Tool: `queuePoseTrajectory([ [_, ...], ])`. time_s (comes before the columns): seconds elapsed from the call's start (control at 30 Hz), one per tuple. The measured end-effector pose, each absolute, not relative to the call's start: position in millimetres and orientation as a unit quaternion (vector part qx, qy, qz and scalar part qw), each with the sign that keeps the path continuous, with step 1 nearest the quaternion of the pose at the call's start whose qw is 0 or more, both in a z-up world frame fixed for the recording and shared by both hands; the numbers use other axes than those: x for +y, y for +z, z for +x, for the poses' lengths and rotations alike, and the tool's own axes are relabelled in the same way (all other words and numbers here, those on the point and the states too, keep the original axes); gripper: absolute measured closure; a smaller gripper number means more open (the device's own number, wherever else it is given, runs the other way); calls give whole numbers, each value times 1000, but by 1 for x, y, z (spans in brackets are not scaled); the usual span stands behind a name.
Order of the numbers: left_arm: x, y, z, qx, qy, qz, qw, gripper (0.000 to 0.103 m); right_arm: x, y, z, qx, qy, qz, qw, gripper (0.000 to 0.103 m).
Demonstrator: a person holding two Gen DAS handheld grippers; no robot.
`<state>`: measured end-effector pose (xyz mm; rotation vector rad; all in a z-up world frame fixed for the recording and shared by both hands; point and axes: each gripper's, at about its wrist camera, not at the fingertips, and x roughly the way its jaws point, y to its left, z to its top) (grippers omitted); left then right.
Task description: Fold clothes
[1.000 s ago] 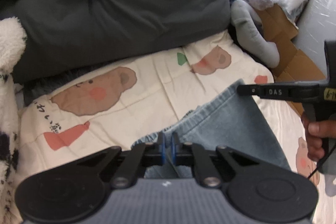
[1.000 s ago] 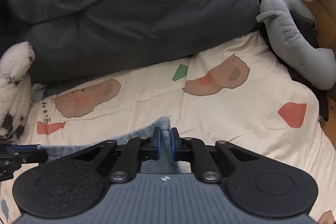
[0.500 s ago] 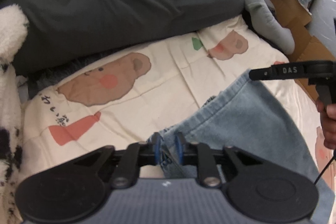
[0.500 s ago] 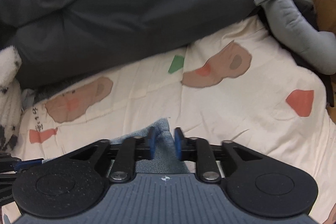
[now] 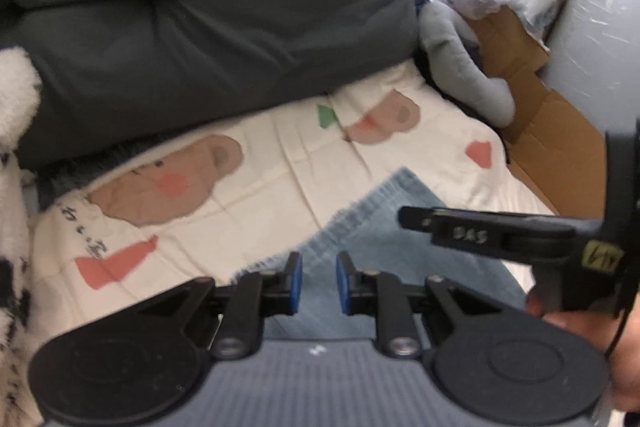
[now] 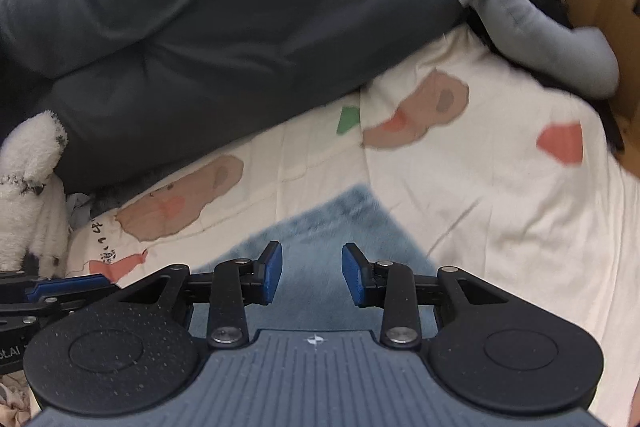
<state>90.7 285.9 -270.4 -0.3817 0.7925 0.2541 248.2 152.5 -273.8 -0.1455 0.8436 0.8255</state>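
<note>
The blue garment [image 5: 384,227] lies flat on the bear-print sheet [image 5: 260,167], one corner pointing toward the grey duvet [image 5: 200,27]. The left gripper [image 5: 318,283] hangs over its near part, jaws narrowly parted, nothing pinched. The right gripper [image 6: 312,273] has just been opening; its jaws stand wider above the cloth, clear of it.

jeans [image 6: 320,227] blurred, part hidden

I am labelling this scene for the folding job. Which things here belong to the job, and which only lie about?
Job: blue garment, left gripper, right gripper, both open above it.

Lying about: dark duvet, bear-print sheet, grey plush, white plush, cardboard.
</note>
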Motion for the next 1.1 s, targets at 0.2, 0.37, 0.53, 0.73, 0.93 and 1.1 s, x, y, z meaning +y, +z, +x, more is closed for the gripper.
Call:
queuePoseTrajectory([
  [0.2,288,-312,94,419,112,-204,878,84,150,-293,245,411,375,-49,829,63],
  [0.37,297,-329,104,433,107,-197,873,100,168,-304,242,414,366,-66,831,64],
  [0.53,306,-338,104,433,94,-209,872,100,166,-318,248,421,376,-61,823,64],
  [0.73,308,-346,106,424,103,-206,876,100,161,-334,249,406,401,-62,819,60],
  [0.93,304,-343,113,424,111,-189,879,100,167,-333,250,398,412,-92,814,60],
  [1.1,291,-317,106,400,120,-149,896,99,164,-306,247,376,423,-83,820,82],
])
